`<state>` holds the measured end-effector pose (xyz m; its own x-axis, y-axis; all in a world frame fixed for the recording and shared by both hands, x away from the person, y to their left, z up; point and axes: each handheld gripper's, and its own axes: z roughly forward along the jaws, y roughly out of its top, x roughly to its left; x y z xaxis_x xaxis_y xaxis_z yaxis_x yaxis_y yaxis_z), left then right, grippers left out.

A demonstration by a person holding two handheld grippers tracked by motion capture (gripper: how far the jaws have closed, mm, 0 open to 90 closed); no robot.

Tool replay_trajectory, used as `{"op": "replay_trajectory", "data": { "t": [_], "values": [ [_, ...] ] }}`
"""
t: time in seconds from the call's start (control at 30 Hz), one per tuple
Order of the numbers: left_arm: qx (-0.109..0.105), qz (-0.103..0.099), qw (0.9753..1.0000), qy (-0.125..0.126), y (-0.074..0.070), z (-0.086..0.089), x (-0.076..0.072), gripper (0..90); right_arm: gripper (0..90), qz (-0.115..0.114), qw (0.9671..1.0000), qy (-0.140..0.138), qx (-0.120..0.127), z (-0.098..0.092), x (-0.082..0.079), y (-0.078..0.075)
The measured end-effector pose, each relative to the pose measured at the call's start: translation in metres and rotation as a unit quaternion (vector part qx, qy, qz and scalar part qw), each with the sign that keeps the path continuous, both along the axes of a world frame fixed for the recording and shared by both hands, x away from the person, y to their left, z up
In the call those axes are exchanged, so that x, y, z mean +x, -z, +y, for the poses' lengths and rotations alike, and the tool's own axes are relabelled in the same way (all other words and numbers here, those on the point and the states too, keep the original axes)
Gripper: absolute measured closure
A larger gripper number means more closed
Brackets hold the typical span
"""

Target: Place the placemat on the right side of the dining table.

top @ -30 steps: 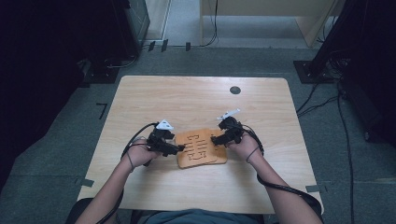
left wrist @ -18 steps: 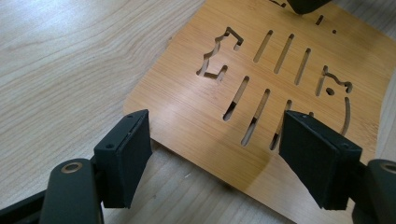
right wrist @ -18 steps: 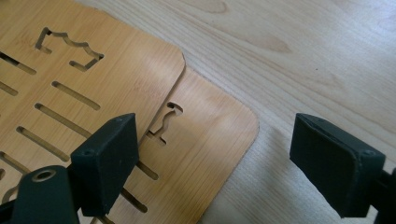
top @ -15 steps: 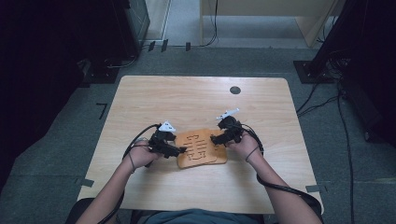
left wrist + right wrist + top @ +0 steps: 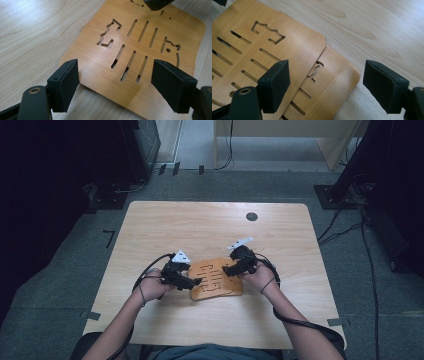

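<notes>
Two thin wooden boards with cut-out slots and shapes lie stacked and slightly offset near the table's front, seen as one stack (image 5: 216, 280) in the high view. The upper board (image 5: 274, 42) overlaps the lower board (image 5: 337, 80), whose corner sticks out from under it. My left gripper (image 5: 196, 282) is open at the stack's left edge, its jaws straddling the near edge of the board (image 5: 150, 50), left gripper (image 5: 118, 83) holding nothing. My right gripper (image 5: 228, 270) is open at the stack's upper right, right gripper (image 5: 329, 85) hovering over the offset corners with nothing between its pads.
The light wooden table (image 5: 200, 230) has a small dark round hole (image 5: 252, 216) at its back right. Cables trail from both grippers along the forearms. Dark equipment and cables stand on the grey floor around the table. The right gripper's jaw tip (image 5: 157, 3) shows over the board's far edge.
My left gripper has crept slightly right toward the boards. The right gripper and the boards have hardly moved.
</notes>
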<state>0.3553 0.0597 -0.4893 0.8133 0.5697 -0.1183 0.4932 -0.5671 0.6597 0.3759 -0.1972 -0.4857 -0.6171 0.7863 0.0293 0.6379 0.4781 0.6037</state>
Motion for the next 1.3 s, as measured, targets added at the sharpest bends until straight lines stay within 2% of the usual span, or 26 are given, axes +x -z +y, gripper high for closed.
{"op": "replay_trajectory", "data": {
  "t": [0.2, 0.5, 0.67, 0.83, 1.13, 1.3],
  "values": [
    [0.011, 0.001, 0.9999, 0.011, 0.004, -0.004, -0.002, 20.9, 21.1, 0.003, 1.0, -0.004, 0.001, 0.005, -0.002, 0.0],
    [0.004, 0.005, 1.0, 0.007, 0.005, -0.002, -0.001, 20.8, 20.8, 0.005, 1.0, -0.006, 0.003, 0.008, -0.003, -0.002],
    [0.009, 0.01, 0.9999, 0.006, 0.009, -0.002, 0.0, 20.8, 20.6, 0.008, 0.9999, -0.005, 0.007, 0.01, -0.004, -0.004],
    [0.005, 0.01, 0.9999, 0.008, 0.01, -0.003, -0.001, 19.1, 21.8, 0.02, 0.9996, -0.012, 0.017, 0.014, -0.005, -0.007],
    [0.002, 0.009, 0.9999, 0.008, 0.011, -0.002, -0.001, 19.0, 22.7, 0.04, 0.9988, -0.022, 0.015, 0.02, -0.006, -0.002],
    [0.0, 0.009, 0.9999, 0.008, 0.011, -0.002, -0.001, 18.6, 22.6, 0.051, 0.9982, -0.02, 0.022, 0.023, -0.006, 0.0]
  ]
}}
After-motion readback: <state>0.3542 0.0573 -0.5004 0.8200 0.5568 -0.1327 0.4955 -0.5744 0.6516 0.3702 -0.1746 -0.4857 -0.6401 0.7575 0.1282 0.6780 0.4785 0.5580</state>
